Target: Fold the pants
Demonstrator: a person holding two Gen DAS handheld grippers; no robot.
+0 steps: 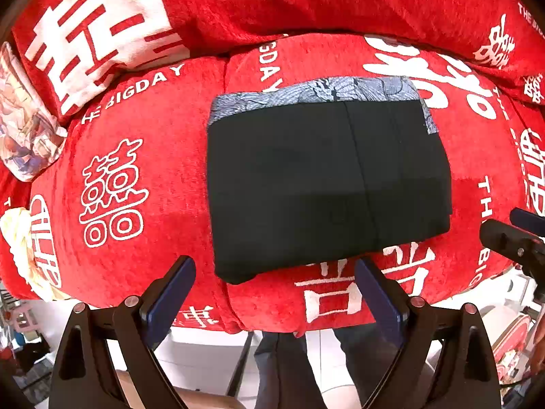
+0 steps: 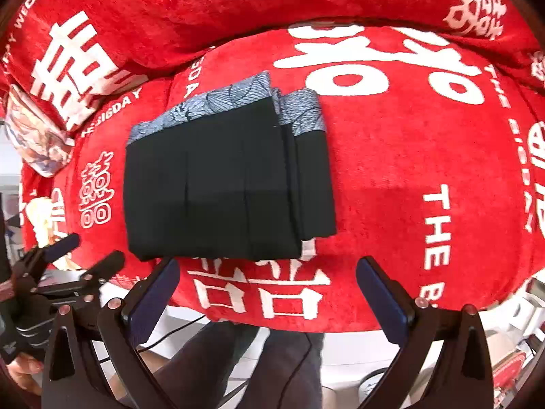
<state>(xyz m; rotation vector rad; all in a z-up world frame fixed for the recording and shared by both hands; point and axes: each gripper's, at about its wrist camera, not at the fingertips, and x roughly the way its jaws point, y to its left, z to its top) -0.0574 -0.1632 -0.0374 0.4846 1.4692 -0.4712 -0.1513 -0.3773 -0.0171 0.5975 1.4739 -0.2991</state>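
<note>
The black pants (image 1: 323, 184) lie folded into a compact rectangle on the red printed cover (image 1: 143, 177), with a grey patterned lining strip along the far edge. They also show in the right wrist view (image 2: 221, 184). My left gripper (image 1: 276, 272) is open and empty, just short of the fold's near edge. My right gripper (image 2: 269, 272) is open and empty, near the fold's near right corner. The right gripper shows at the edge of the left wrist view (image 1: 511, 235), and the left gripper in the right wrist view (image 2: 85, 252).
The red cover (image 2: 408, 177) drapes over the front edge of the surface. A patterned pillow (image 1: 24, 129) lies at the far left. A person's legs (image 2: 272, 368) and white floor are below the edge. Red cushions rise at the back.
</note>
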